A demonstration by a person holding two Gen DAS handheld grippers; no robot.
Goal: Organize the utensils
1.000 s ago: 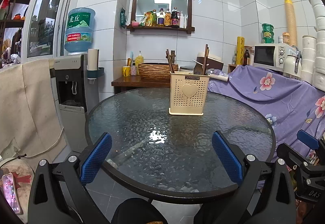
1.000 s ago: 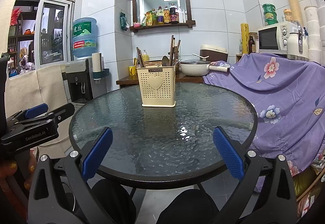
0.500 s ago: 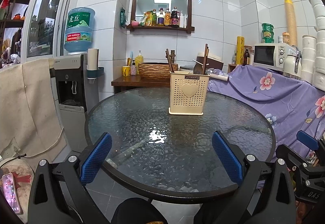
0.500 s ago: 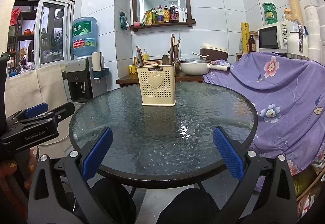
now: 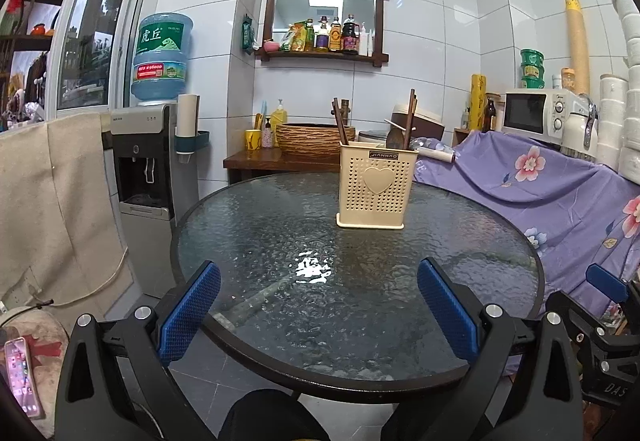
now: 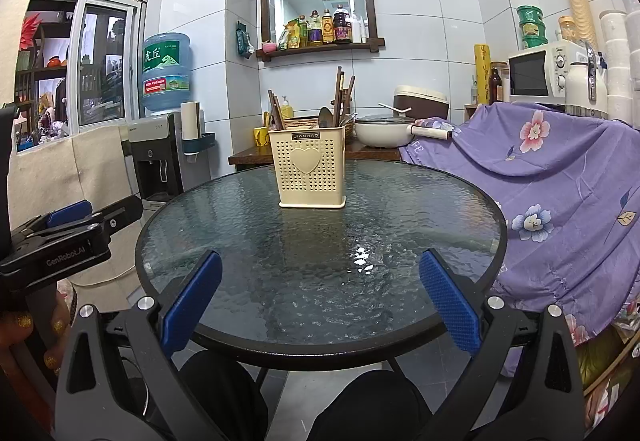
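Note:
A cream perforated utensil holder with a heart on its front stands upright toward the far side of the round glass table; it also shows in the right wrist view. Dark chopsticks and a spoon stand inside it. My left gripper is open and empty, held near the table's front edge. My right gripper is open and empty, at the same front edge. Each gripper shows at the side of the other's view.
A purple floral cloth covers furniture at the right of the table. A water dispenser stands at the left. A wooden side table behind holds a basket and a pot. A microwave sits at right.

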